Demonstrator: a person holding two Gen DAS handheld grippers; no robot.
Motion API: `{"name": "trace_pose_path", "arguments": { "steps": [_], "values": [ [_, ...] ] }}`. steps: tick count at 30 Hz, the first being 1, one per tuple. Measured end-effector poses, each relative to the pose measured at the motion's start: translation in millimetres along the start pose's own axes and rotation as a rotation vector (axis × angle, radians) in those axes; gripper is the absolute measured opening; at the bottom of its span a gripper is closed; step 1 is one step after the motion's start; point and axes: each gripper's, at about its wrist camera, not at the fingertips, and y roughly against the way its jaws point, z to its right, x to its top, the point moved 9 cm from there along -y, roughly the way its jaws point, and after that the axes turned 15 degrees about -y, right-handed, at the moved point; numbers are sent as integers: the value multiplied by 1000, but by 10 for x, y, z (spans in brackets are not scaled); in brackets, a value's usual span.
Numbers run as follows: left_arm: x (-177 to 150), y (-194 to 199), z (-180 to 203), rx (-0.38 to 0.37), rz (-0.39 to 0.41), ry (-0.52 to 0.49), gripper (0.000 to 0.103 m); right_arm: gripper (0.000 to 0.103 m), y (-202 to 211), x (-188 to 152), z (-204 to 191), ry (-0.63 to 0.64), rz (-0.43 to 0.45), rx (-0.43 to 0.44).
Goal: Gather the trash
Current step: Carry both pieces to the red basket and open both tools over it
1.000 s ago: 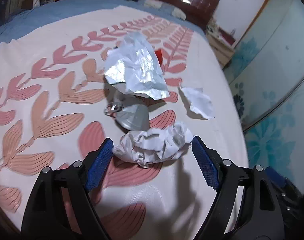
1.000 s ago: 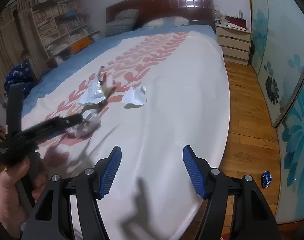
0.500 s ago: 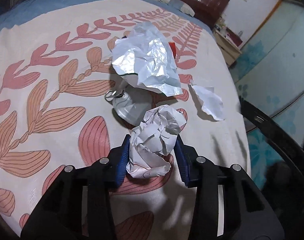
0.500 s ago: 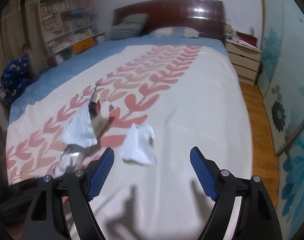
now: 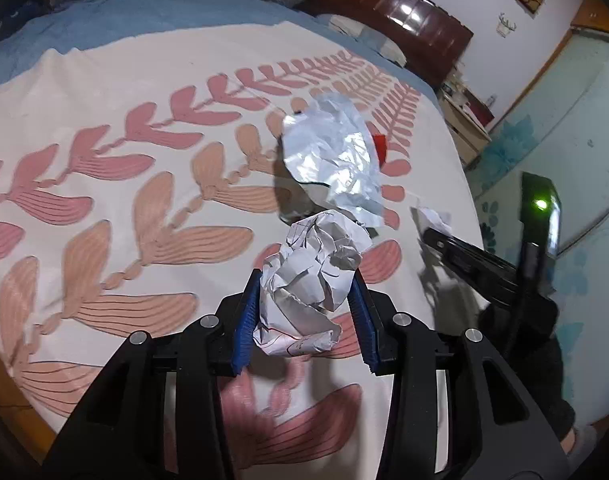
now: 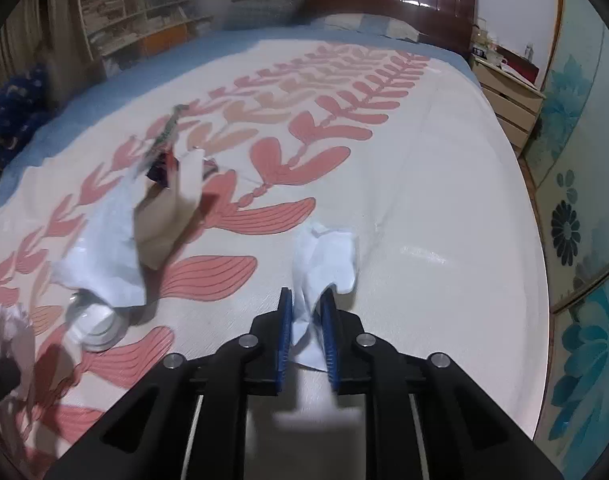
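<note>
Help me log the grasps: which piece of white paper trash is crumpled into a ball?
The crumpled paper ball clamped in the left gripper. The white tissue in the right gripper is a loose, flatter sheet.

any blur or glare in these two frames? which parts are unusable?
Left wrist: crumpled paper ball sharp, foreground bedspread motion-smeared, glare on headboard. Right wrist: wrapper pile and far-left edge smeared, white tissue soft, heavy fisheye bending at the rim.

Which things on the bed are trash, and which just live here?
Trash:
crumpled paper ball, in left gripper
white tissue, in right gripper
foil wrapper
can

Just there:
bedspread
pillows
bookshelf
nightstand
</note>
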Motion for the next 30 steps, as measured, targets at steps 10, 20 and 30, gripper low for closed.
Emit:
{"name": "trace_pose_path", "arguments": {
  "steps": [10,20,30],
  "values": [
    [14,700,-217,105,128,-13,42,14,1451,290,-199,-22,131,196],
    [-68,1537,611,-65,191,-65,42,14,3621,9,362,-38,324,311],
    [-257,1868,2744,-345,182,-421,42,14,4519,-1325,2382,-114,277,56]
  ]
}}
